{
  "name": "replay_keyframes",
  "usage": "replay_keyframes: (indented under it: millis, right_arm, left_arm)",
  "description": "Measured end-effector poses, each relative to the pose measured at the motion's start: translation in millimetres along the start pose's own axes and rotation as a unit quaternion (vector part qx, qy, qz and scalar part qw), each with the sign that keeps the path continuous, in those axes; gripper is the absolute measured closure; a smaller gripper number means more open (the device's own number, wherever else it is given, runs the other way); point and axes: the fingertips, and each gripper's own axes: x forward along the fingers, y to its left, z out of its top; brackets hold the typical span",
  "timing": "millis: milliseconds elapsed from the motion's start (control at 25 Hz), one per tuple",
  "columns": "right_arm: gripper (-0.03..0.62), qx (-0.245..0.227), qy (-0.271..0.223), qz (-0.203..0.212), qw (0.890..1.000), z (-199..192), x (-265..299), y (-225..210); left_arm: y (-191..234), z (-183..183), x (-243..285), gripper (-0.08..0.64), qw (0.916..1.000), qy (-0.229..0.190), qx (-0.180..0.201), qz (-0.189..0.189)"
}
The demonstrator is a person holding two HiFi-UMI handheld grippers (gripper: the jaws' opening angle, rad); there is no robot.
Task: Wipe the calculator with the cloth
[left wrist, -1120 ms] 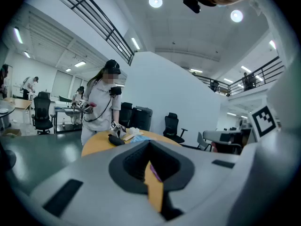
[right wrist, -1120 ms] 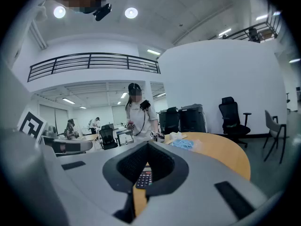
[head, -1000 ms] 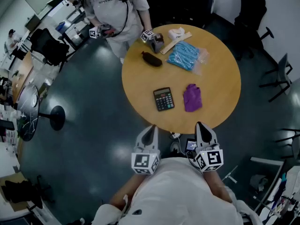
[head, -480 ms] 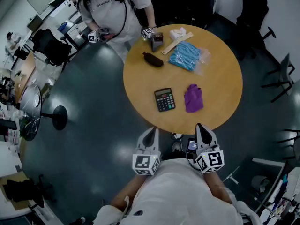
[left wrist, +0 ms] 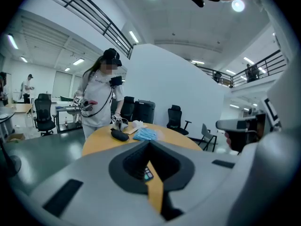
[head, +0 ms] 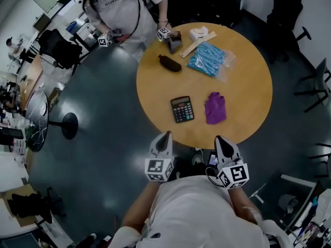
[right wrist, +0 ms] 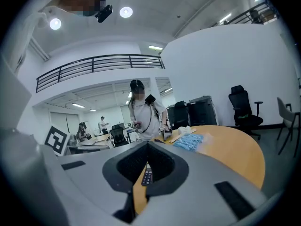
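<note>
Black rectangular calculator (head: 182, 109) with light keys, flat and keys-up on the round tan wooden worktop (head: 243, 81), in its near half, a little left of centre. Touched by nothing. Just to its right and apart from it, a crumpled purple cloth (head: 215, 108), likewise lying loose.

Farther across the worktop: a dark oblong pouch (head: 169, 63), a clear packet (head: 208, 59) of light-blue items, a pale wooden strip (head: 198, 44) set slantwise, and a small white bundle (head: 195, 33) near the far edge.

Short of the near edge and off the worktop, the grey left gripper (head: 165, 137) with its marker cube (head: 159, 170), pointing towards the calculator. Jaws clenched together, nothing between them. In the left gripper view, only a sliver of the calculator (left wrist: 147, 173) through the notch above the closed jaws.

Well to its right, the grey right gripper (head: 221, 139), also short of the edge and roughly in line with the cloth. Jaws pressed together and empty, the calculator (right wrist: 147, 175) again only glimpsed beyond them.

At the far side, a standing person (head: 124, 9) in a white top, holding two more marker-cubed grippers (head: 172, 39), one of them at the worktop's far edge. Dark glossy floor (head: 103, 138) all round; black office chair (head: 57, 48) at upper left.
</note>
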Motion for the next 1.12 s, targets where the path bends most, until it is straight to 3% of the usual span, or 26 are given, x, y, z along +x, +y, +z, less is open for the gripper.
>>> replay_keyframes:
  millis: [160, 320, 480, 560, 760, 880, 1000, 1120]
  right_arm:
    - [0.577, -0.014, 0.010, -0.002, 1.000, 1, 16, 1]
    - [0.577, -0.004, 0.016, -0.022, 1.000, 5, 41, -3]
    - [0.577, 0.004, 0.027, -0.046, 0.999, 3, 66, -1]
    - [0.577, 0.014, 0.032, -0.054, 0.998, 0, 79, -1]
    - [0.577, 0.027, 0.038, -0.060, 0.997, 1, 94, 4]
    - [0.577, 0.033, 0.041, -0.061, 0.997, 1, 97, -2]
    - [0.577, 0.040, 0.054, -0.058, 0.996, -7, 98, -10]
    - [0.577, 0.046, 0.068, -0.053, 0.995, -16, 98, -16]
  left_arm:
    - [25, -25, 50, 0.552, 0.9969, 0.055, 0.019, -0.053]
    - [61, -45, 111, 0.552, 0.9875, 0.108, 0.049, -0.104]
    - [78, -69, 164, 0.552, 0.9561, 0.189, 0.110, -0.195]
    - [86, -77, 189, 0.551, 0.9425, 0.219, 0.121, -0.222]
    - [101, -99, 229, 0.540, 0.9316, 0.256, 0.097, -0.239]
    - [99, -116, 241, 0.434, 0.9104, 0.291, 0.115, -0.271]
    - [101, -130, 255, 0.423, 0.8911, 0.323, 0.140, -0.286]
    - [99, -148, 261, 0.422, 0.8687, 0.362, 0.142, -0.307]
